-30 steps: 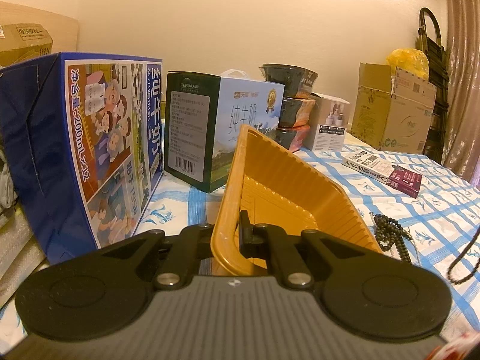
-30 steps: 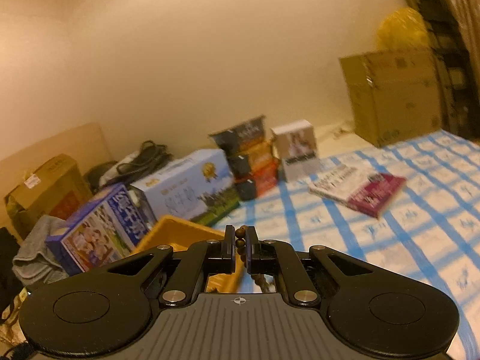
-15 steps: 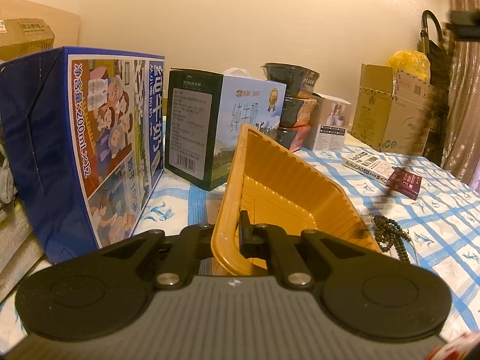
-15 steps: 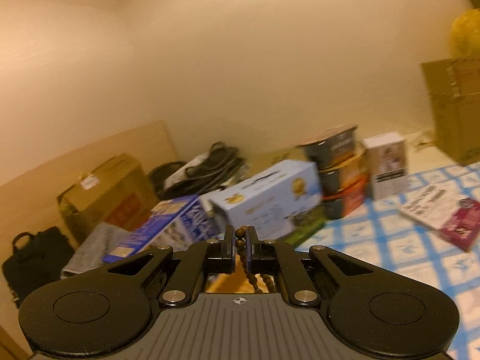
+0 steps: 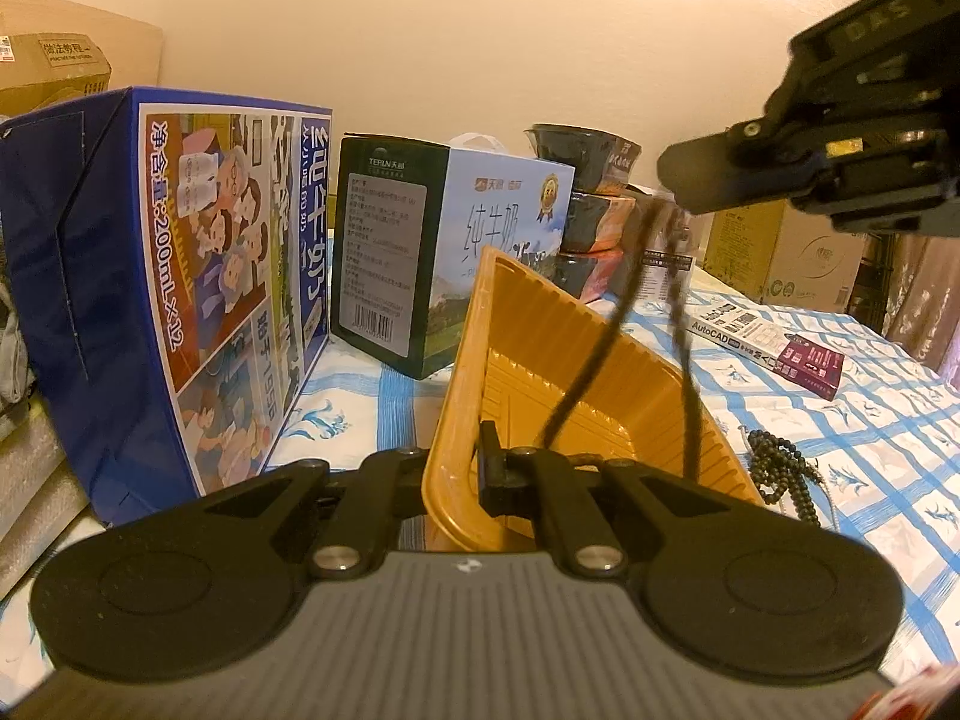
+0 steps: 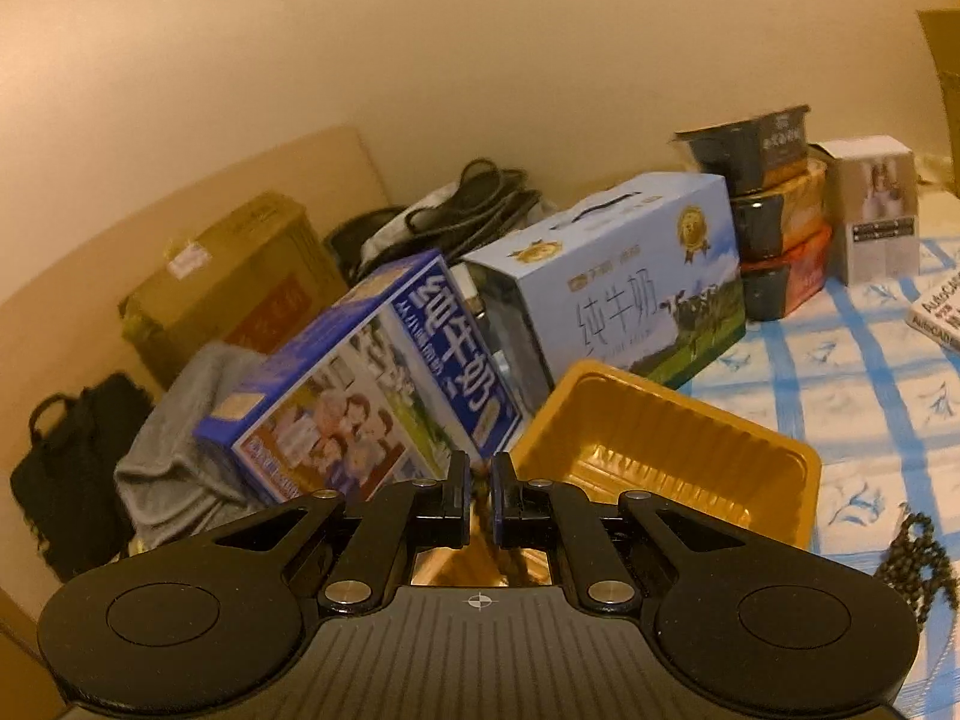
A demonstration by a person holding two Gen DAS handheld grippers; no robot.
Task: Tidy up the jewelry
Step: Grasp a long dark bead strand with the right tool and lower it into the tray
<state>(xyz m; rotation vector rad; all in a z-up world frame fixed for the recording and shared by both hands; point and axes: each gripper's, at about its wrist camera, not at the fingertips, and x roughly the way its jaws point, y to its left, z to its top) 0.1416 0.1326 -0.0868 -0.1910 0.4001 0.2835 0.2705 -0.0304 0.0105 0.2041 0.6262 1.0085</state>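
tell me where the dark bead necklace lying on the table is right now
In the left wrist view the dark bead necklace lies heaped on the blue checked tablecloth, just right of the yellow tray.

Dim amber light; fisheye-warped edges

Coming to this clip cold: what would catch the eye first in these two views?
The yellow tray, tipped up on the blue-checked tablecloth with its near rim clamped in the left gripper. Next, the right gripper reaching in from the upper right, dangling a dark bead necklace over the tray. A second bead strand lies heaped on the cloth just right of the tray, with milk cartons behind on the left.
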